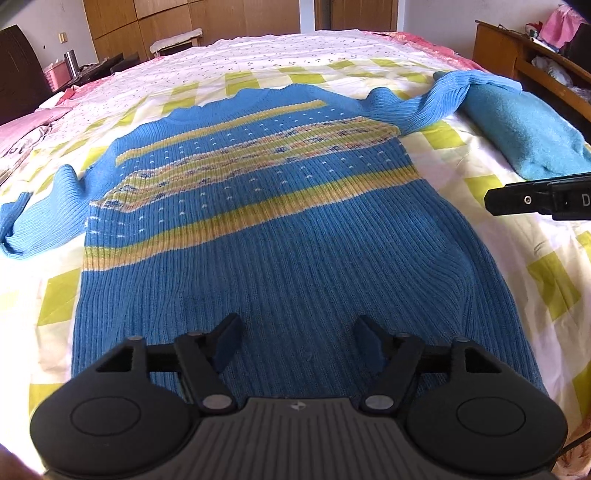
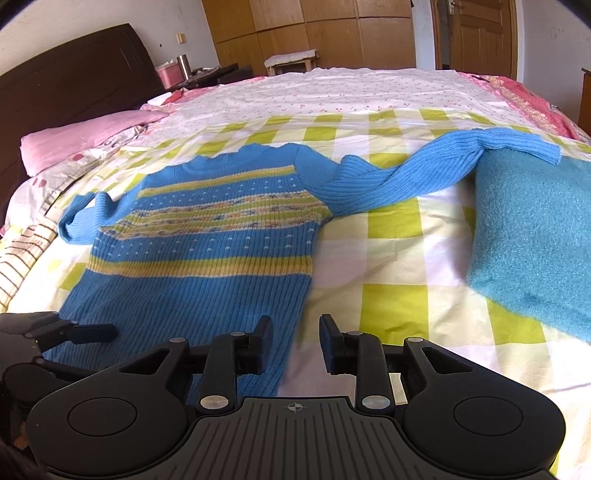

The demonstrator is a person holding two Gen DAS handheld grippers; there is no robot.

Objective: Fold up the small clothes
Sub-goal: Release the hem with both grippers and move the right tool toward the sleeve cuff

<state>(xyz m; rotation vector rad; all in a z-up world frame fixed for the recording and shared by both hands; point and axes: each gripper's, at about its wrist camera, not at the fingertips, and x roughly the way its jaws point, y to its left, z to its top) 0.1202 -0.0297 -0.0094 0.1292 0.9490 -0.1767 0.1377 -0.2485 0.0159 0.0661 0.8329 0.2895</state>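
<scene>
A blue knit sweater point(image 1: 280, 236) with yellow and patterned bands lies flat, face up, on the bed, sleeves spread. It also shows in the right wrist view point(image 2: 207, 266). Its right sleeve point(image 2: 406, 173) drapes onto a folded teal fuzzy garment point(image 2: 535, 236). My left gripper point(image 1: 295, 332) is open and empty just above the sweater's hem. My right gripper point(image 2: 295, 339) is open and empty over the hem's right edge. The right gripper's fingers point(image 1: 517, 199) show at the right of the left wrist view. The left gripper point(image 2: 92, 332) shows at the left of the right wrist view.
The bed has a yellow-checked sheet point(image 2: 399, 258) and a floral quilt point(image 2: 332, 96) behind. A pink pillow point(image 2: 85, 136) and dark headboard point(image 2: 74, 77) are at the left. Wooden wardrobes point(image 2: 314, 33) stand at the back, a wooden shelf point(image 1: 517, 48) at the right.
</scene>
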